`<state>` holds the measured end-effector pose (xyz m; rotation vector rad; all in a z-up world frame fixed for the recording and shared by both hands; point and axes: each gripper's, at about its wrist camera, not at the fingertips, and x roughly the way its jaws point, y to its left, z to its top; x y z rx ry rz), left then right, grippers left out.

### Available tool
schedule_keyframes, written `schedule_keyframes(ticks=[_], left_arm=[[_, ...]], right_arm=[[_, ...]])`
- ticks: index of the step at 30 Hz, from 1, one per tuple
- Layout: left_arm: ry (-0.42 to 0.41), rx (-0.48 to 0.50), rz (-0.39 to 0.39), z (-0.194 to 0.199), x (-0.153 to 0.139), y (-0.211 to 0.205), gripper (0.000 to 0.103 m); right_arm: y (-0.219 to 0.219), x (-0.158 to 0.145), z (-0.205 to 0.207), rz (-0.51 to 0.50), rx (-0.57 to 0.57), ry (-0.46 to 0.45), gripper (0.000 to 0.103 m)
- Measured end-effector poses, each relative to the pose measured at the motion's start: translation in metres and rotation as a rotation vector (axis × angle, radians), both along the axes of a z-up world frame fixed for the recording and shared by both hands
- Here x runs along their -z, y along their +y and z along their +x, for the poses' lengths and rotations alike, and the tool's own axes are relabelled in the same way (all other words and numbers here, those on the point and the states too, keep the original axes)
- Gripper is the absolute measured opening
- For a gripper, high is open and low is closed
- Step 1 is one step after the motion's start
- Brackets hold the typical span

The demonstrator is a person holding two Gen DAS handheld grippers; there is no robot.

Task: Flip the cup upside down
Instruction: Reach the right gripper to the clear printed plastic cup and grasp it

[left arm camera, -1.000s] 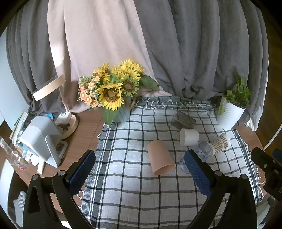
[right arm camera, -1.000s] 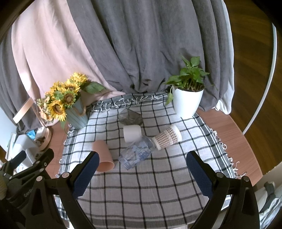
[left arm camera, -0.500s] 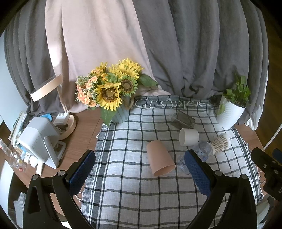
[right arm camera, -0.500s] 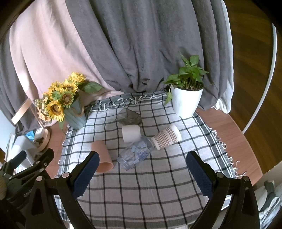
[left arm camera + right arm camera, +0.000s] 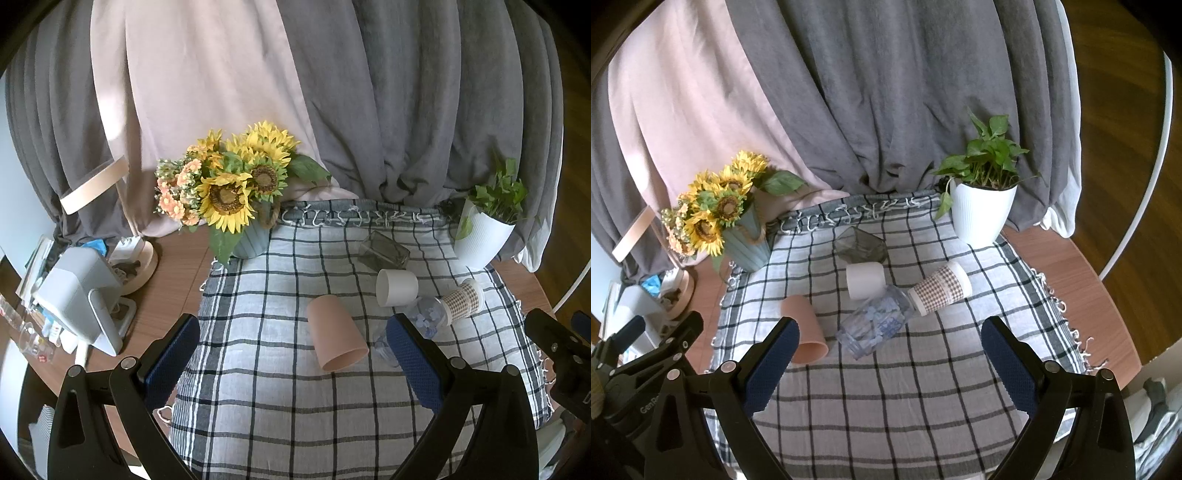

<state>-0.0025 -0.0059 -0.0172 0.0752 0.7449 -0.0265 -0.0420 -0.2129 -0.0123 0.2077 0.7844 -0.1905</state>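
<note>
Checked cloth bare nearside, cups clustered mid-table, both jaws wide, holding nothing

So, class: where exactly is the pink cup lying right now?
The pink cup lies on its side on the checked cloth, left of the clear patterned glass, in both wrist views.

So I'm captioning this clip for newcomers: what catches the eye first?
The sunflower bouquet at the checked cloth's back left corner stands out most. Mid-cloth, cups lie tipped over in a cluster: a pink cup, a white cup, a clear patterned glass. Both grippers hover open, empty.
</note>
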Motion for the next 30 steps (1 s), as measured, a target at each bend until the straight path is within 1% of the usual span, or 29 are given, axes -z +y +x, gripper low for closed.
schedule_keyframes(ticks=[9, 15, 20, 22, 24, 27, 30], left_arm=[[0.037, 0.015, 0.007, 0.015, 0.014, -0.006, 0.103], [0.095, 0.047, 0.019, 0.039, 0.021, -0.003, 0.103], [0.151, 0.095, 0.046, 0.06, 0.037, -0.003, 0.103], [0.178, 0.115, 0.046, 0.068, 0.043, -0.003, 0.103], [0.207, 0.139, 0.049, 0.081, 0.047, -0.006, 0.103], [0.263, 0.174, 0.052, 0.096, 0.06, -0.009, 0.103], [0.306, 0.199, 0.063, 0.113, 0.074, -0.013, 0.103]], right_arm=[[-0.005, 0.01, 0.006, 0.006, 0.003, 0.011, 0.099], [-0.004, 0.021, 0.03, 0.044, 0.011, 0.065, 0.099], [-0.006, 0.048, 0.055, 0.115, 0.024, 0.15, 0.099], [-0.006, 0.057, 0.065, 0.142, 0.03, 0.169, 0.099], [-0.005, 0.07, 0.078, 0.165, 0.047, 0.2, 0.099], [-0.008, 0.089, 0.094, 0.22, 0.069, 0.239, 0.099], [-0.011, 0.112, 0.11, 0.268, 0.103, 0.298, 0.099]])
